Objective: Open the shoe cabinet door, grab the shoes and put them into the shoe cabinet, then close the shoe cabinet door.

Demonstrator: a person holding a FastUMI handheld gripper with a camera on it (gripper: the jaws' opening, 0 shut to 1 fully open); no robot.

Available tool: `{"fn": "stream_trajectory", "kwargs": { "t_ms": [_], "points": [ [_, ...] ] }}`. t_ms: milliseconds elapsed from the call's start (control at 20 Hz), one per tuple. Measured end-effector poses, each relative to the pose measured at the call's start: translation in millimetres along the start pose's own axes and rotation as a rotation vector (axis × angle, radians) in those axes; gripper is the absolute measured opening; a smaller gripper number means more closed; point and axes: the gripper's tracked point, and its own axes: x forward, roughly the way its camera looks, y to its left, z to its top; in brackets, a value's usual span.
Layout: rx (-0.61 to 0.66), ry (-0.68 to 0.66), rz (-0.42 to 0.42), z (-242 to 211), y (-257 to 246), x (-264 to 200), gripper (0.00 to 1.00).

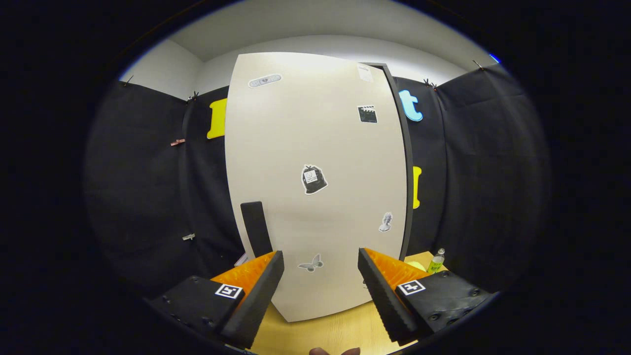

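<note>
Gripper (320, 268) with fingers spread wide apart, gripping nothing. Directly ahead, at 12 o'clock, stands the cabinet door (315, 148), shut, pale and upright on the wooden table (320, 335); several stickers dot its face, among them a butterfly (311, 264) seen between the fingers. The dark handle (256, 228), a vertical bar, sits at 11 o'clock just beyond the left finger (259, 296). A small bottle (436, 261) stands on the table at 2 o'clock, beyond the right finger (387, 296), beside the cabinet's dark side edge.
</note>
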Motion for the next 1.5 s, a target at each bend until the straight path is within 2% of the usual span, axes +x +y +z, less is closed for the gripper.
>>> {"fn": "stream_trajectory", "kwargs": {
  "t_ms": [850, 1500],
  "points": [
    [-0.017, -0.026, -0.054, 7.4, -14.4, -1.5, 0.98],
    [-0.045, -0.032, -0.061, 10.6, -20.5, -7.0, 0.98]
  ]
}}
